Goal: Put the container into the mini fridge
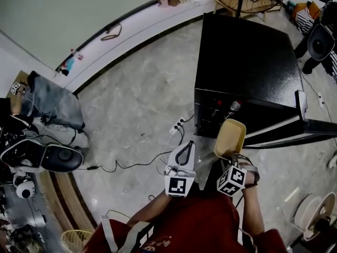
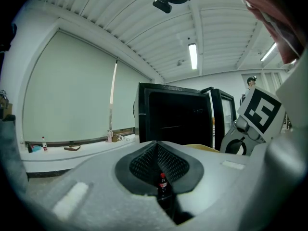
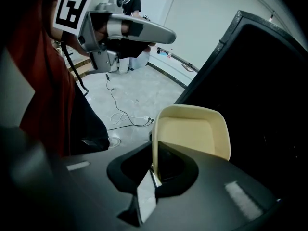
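Grey marbled floor [image 1: 137, 104] fills the room, edged by a curved white ledge [image 1: 131, 33] behind the black mini fridge [image 1: 247, 62].

The right tongs [image 3: 155, 163] are closed narrow on the rim of a cream-yellow container [image 3: 190, 131]. It is rectangular with rounded corners, and its hollow side faces the camera. They hold it tilted downward just in front of the fridge's open front. The fridge door [image 1: 316, 125] swings out to the side and the inside is dark.

The left tongs [image 2: 157, 153] are held level beside the right pair, a little farther from the fridge and pointing at it. Their ribbed pads are pressed together and grip nothing. A small dark bottle [image 2: 162, 183] with a red cap shows through the slit below the pads. Its label is too small to read. Each pair of tongs carries a cube with black-and-white square markers and no letters.

A white power strip [image 1: 178, 125] lies on the floor just beside the fridge's front corner. A black cable [image 1: 126, 166] trails from it away from the fridge, under the left tongs.

Beyond the fridge's far side stands a round wooden table [image 1: 247, 1]. Near it is a person in striped clothes [image 1: 308, 20]. A white fan [image 1: 315, 211] lies on the floor on the door side of the fridge.
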{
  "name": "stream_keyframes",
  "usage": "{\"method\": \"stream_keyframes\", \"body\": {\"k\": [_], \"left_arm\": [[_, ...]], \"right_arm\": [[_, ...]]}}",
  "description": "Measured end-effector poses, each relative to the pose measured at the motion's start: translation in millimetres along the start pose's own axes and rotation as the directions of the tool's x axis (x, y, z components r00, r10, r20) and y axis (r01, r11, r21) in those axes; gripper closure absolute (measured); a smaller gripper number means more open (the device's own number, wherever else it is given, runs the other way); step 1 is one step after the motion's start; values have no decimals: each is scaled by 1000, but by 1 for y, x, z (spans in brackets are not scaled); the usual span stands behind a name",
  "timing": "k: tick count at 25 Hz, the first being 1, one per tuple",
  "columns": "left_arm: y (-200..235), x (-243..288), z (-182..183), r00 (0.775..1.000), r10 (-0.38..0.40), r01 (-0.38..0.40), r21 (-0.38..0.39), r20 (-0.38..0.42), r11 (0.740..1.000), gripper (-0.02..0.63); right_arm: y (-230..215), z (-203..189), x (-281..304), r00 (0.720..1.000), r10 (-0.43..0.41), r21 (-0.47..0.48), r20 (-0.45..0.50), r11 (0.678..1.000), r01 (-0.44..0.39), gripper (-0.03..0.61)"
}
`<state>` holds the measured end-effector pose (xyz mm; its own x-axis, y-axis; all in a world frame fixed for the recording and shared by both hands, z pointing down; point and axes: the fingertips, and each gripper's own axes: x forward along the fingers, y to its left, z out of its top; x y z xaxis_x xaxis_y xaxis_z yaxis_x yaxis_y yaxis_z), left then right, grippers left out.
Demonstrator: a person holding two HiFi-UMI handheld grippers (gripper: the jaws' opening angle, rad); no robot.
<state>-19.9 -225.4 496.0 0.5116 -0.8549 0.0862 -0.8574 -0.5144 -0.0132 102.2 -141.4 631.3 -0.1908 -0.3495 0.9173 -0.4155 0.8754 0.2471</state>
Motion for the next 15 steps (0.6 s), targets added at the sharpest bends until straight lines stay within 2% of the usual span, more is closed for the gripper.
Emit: {"method": "stream_keyframes", "body": {"k": [15], "left_arm": [[-20,45,-18,997,22,-22,1,-71,1000,609]], "right_arm": [[-84,-20,67,1000,5,-43,-23,999,-6,558]]}}
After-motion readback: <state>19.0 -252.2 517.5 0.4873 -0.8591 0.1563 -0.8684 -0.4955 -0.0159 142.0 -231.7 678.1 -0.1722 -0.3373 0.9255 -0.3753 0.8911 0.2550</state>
